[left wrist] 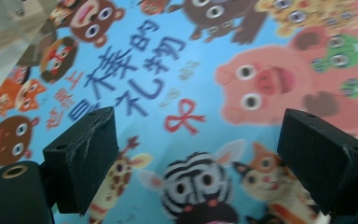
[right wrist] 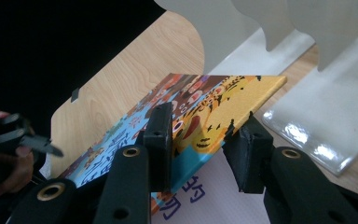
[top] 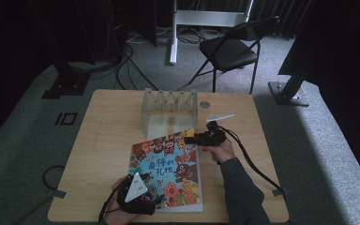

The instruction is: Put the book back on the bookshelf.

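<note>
1. Picture book [top: 166,171] lies on the wooden worktop [top: 108,140], near its front edge, w/ the far right corner lifted off the surface.
2. Cover is bright blue w/ dark blue Chinese title characters, a small red ribbon bow under them, and cartoon animals all round: pink pig, zebra, giraffe, brown bears, foxes.
3. In the right gripper view the raised cover shows orange and yellow w/ black markings near the corner; a white page w/ purple characters shows beneath it.
4. Right tool [right wrist: 204,140] straddles the lifted cover edge, one jaw over the cover, the other under it. Jaws are part closed; can't tell if the pads press on the cover yet.
5. Left tool [left wrist: 198,158] hovers over the near part of the book, jaws wide apart, nothing between them, cover art seen through the gap.
6. Clear acrylic rack [top: 168,110] w/ upright dividers stands just beyond the book's far corner.
7. Black folding chair [top: 232,49] stands on the grey floor behind the worktop.
</note>
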### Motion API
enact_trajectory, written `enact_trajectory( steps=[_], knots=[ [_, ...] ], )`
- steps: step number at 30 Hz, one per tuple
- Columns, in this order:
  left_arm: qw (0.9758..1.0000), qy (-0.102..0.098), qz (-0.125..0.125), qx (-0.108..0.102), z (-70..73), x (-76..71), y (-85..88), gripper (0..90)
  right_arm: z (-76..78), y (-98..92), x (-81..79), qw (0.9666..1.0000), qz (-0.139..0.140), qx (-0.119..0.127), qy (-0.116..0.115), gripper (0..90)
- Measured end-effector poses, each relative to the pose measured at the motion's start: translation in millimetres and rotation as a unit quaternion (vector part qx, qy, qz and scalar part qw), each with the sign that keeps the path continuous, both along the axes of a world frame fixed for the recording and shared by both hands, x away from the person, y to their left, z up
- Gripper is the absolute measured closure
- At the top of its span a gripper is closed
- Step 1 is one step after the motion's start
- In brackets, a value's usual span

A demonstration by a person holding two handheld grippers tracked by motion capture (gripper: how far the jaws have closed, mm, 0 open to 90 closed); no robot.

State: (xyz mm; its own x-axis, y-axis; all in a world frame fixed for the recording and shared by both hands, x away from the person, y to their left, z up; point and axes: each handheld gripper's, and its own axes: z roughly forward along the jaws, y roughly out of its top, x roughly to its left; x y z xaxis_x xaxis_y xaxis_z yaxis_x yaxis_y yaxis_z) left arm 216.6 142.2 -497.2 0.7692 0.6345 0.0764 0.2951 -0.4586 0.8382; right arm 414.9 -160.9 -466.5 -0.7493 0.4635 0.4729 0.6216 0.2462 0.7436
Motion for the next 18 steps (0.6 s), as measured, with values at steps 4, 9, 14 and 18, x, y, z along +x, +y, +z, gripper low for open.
enact_trajectory(
  steps=[4, 9, 14, 18],
  knots=[
    [0.9999, 0.008, 0.014, -0.004, -0.6, 7.2, 9.5, 12.5, 3.5, 1.3, 0.4, 1.0000, 0.003, -0.001, 0.000, 64.1],
    [0.9995, 0.016, 0.027, -0.010, -1.7, 13.5, 17.2, 13.0, 5.3, 1.9, -0.5, 1.0000, 0.004, -0.003, -0.003, 64.1],
    [0.9985, 0.040, 0.028, -0.022, -4.8, 22.8, 25.1, 13.0, 10.1, 3.0, -3.6, 0.9999, 0.006, -0.008, -0.012, 64.1],
    [0.9969, 0.060, 0.035, -0.036, -9.8, 29.6, 31.5, 13.0, 13.8, 3.3, -5.1, 0.9997, 0.009, -0.012, -0.017, 64.1]
  ],
)
